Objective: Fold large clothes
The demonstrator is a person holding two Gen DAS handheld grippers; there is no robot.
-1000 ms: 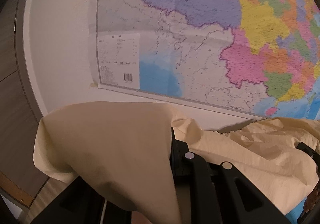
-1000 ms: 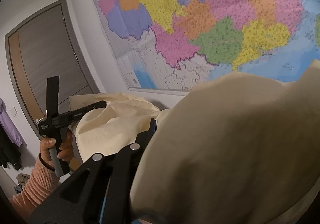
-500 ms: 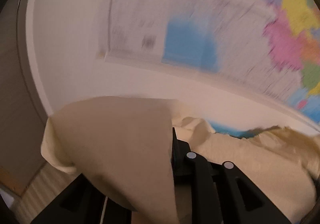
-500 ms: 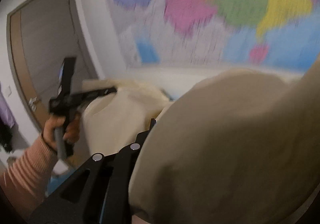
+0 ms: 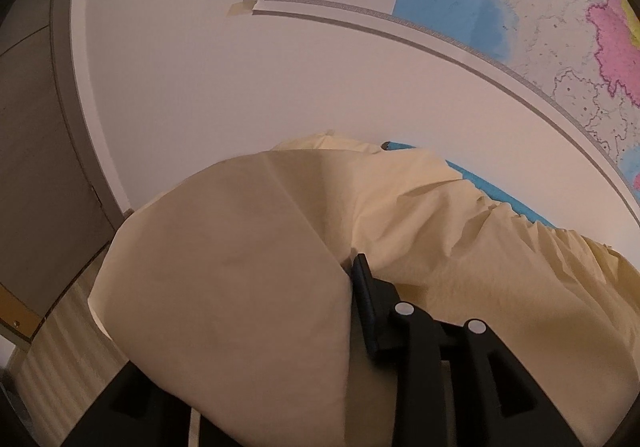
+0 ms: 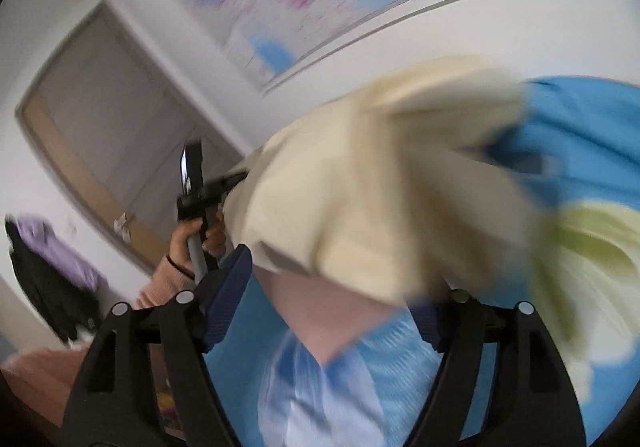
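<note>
One creased cream garment between just-opening jaws: right hand-held gripper wide, left hand-held gripper unclear.

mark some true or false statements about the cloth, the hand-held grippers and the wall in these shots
1. The garment is pale yellow. True.
2. The right hand-held gripper has its jaws clamped shut. False: they stand wide apart and have just been opening, with the cloth loose above the gap.
3. A map hangs on the wall. True.
4. The surface under the garment is red. False: it is blue.
5. Cloth drapes over one finger of the left hand-held gripper. True.
</note>
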